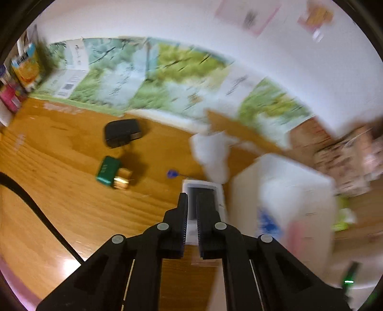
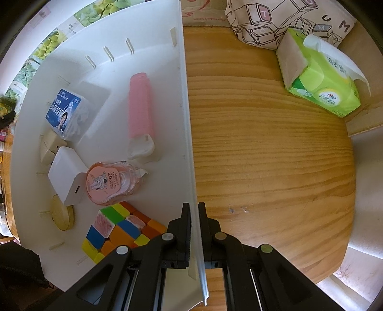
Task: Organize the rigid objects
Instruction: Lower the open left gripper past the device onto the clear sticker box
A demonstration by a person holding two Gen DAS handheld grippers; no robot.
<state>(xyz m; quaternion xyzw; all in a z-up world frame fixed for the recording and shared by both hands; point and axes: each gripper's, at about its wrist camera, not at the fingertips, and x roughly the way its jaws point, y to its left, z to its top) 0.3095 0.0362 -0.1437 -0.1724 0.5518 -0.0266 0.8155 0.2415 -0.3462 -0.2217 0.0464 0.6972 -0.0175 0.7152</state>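
Note:
In the blurred left wrist view my left gripper (image 1: 191, 198) is shut on a small white device with a grey screen (image 1: 202, 184), held above the wooden table (image 1: 71, 203). Farther off on the table lie a black adapter (image 1: 122, 132), a green box (image 1: 108, 169) with a gold piece beside it, and a small blue item (image 1: 171, 174). My right gripper (image 2: 194, 208) points down, shut on the thin side wall of the white bin (image 2: 189, 119). Inside the bin lie a pink tube (image 2: 140, 105), a pink correction tape (image 2: 107, 181), a white charger (image 2: 67, 175), a colour cube (image 2: 115, 229) and a blue-and-white box (image 2: 64, 112).
The white bin (image 1: 287, 181) stands just right of the left gripper. A black cable (image 1: 36, 208) crosses the table at the left, and boxes (image 1: 26, 69) stand at the far left. A green tissue pack (image 2: 320, 88) and a printed cloth bag (image 2: 275, 21) lie right of the bin.

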